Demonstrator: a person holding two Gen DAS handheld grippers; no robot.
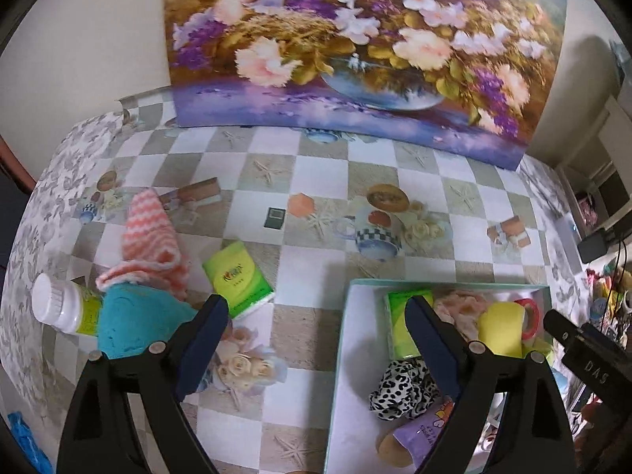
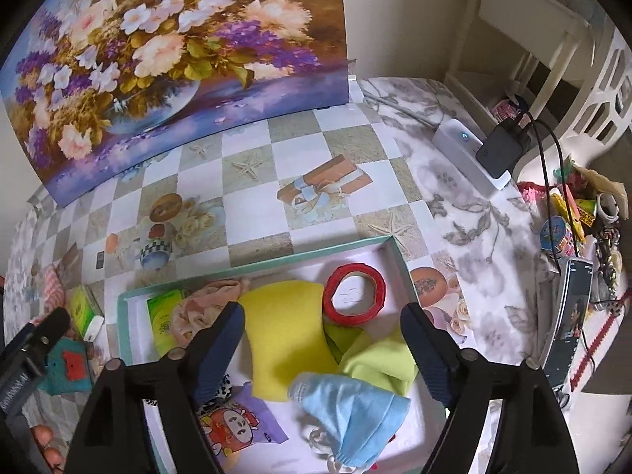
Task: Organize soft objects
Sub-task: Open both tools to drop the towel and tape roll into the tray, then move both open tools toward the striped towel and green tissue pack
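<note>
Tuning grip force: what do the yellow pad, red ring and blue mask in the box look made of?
Yellow pad: likely foam sponge, matte, bent in a soft curve.
Red ring: probably a tape roll, crinkled glossy red wrap, pale core.
Blue mask: thin nonwoven fabric, pleated and crumpled.

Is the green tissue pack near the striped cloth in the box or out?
Out. The tissue pack lies on the tablecloth, left of the box wall.

painting (image 1: 355,39): top cut off by the frame, flowers blurred
white bottle (image 1: 59,308): body partly hidden under the teal cloth (image 1: 134,324)
green tissue pack in box (image 1: 403,316): partly behind a gripper finger
purple packet (image 2: 237,426): lower part hidden by the gripper frame
phone (image 2: 568,316): screen too small to read
</note>
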